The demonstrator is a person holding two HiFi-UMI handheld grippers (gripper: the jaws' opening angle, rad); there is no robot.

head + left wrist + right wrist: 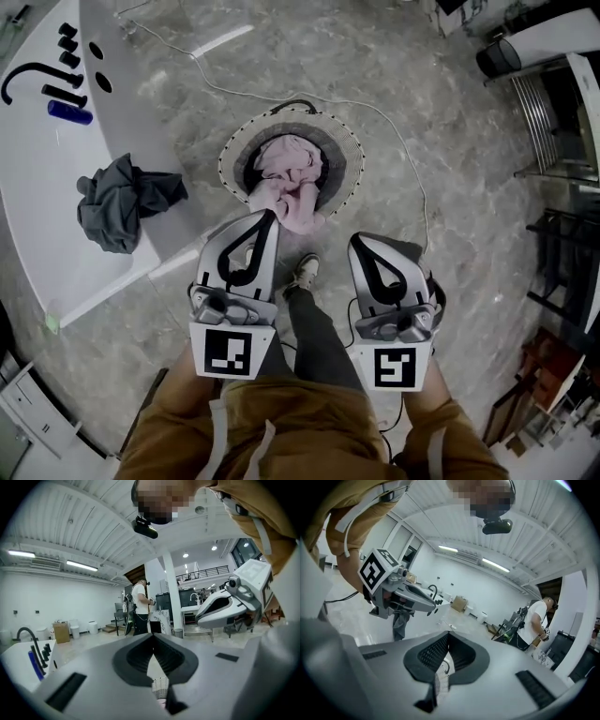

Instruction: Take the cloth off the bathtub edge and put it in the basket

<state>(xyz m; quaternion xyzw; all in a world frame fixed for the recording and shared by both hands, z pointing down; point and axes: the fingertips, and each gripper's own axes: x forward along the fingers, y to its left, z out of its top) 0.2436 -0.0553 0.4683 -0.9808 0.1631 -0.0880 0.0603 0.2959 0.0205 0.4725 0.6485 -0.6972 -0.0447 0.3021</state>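
Note:
A crumpled dark grey cloth (122, 202) lies on the white bathtub edge (56, 216) at the left. On the floor ahead stands the round basket (342, 169), with a pink cloth (292, 178) in it that spills over the near rim. My left gripper (267, 217) is shut and empty, its tip just short of the basket's near rim. My right gripper (361, 241) is shut and empty beside it, a little nearer to me. In the left gripper view the left gripper (153, 635) has its jaws meeting, with basket mesh (161, 686) showing below. The right gripper (449, 633) looks the same in its own view.
A black faucet (33, 75), black knobs and a blue bottle (70, 112) sit on the tub deck. A thin cable (384, 122) runs across the marble floor past the basket. A metal rack (553, 122) stands at the right. My leg and shoe (305, 272) are between the grippers. Another person (140, 606) stands far off.

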